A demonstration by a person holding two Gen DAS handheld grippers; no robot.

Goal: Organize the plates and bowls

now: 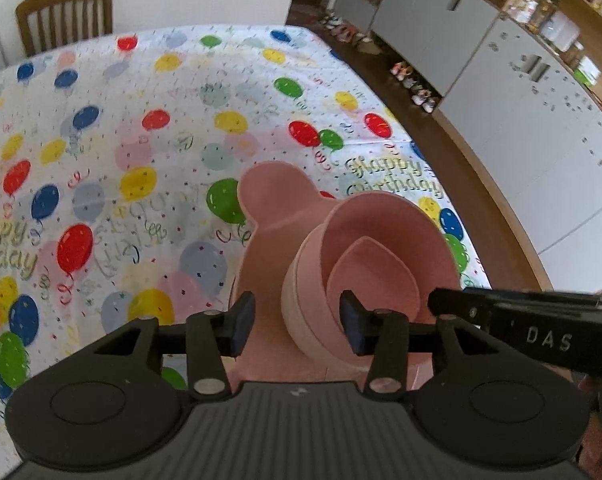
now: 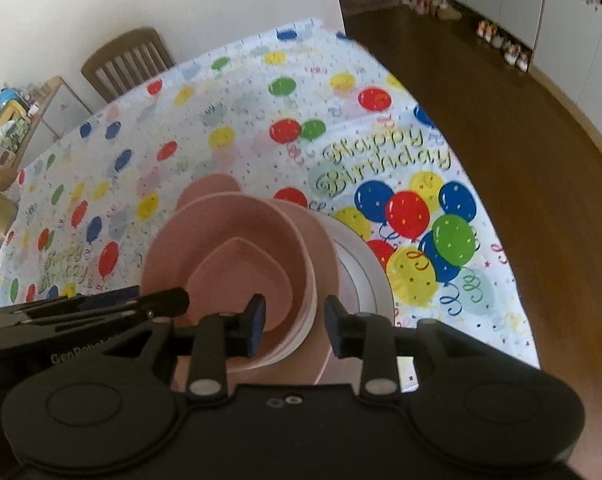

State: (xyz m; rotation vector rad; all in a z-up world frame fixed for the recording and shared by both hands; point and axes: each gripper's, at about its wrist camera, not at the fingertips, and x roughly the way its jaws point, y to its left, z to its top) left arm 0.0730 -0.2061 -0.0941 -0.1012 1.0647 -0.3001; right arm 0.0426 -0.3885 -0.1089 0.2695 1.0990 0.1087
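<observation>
A: Entry, scene. What is the biggest thing in your two views?

B: The tabletop, under a birthday cloth printed with balloons, fills the left and centre of both of your frames. A wooden chair stands behind it at the upper left. In your left wrist view, white cabinets run down the right side, with dark wood floor between them and the tabletop.

A: And the task's things?

B: Lower centre of both frames. A pink plate with ear-shaped lobes lies on the cloth. On it stands a pink bowl with a heart-shaped floor. In your right wrist view a paler, whitish bowl shows just right of the pink one; whether they touch, I cannot tell.

A: State of your left gripper?

B: Jaws parted fairly wide. The right pad sits inside the pink bowl and the left pad outside it, so the near-left wall lies between them. No firm pinch is visible.

A: Your right gripper?

B: Jaws parted likewise. The left pad is inside the pink bowl, the right pad outside its near-right wall, with a gap showing on the outer side. Each gripper's black body shows at the edge of the other's view.
</observation>
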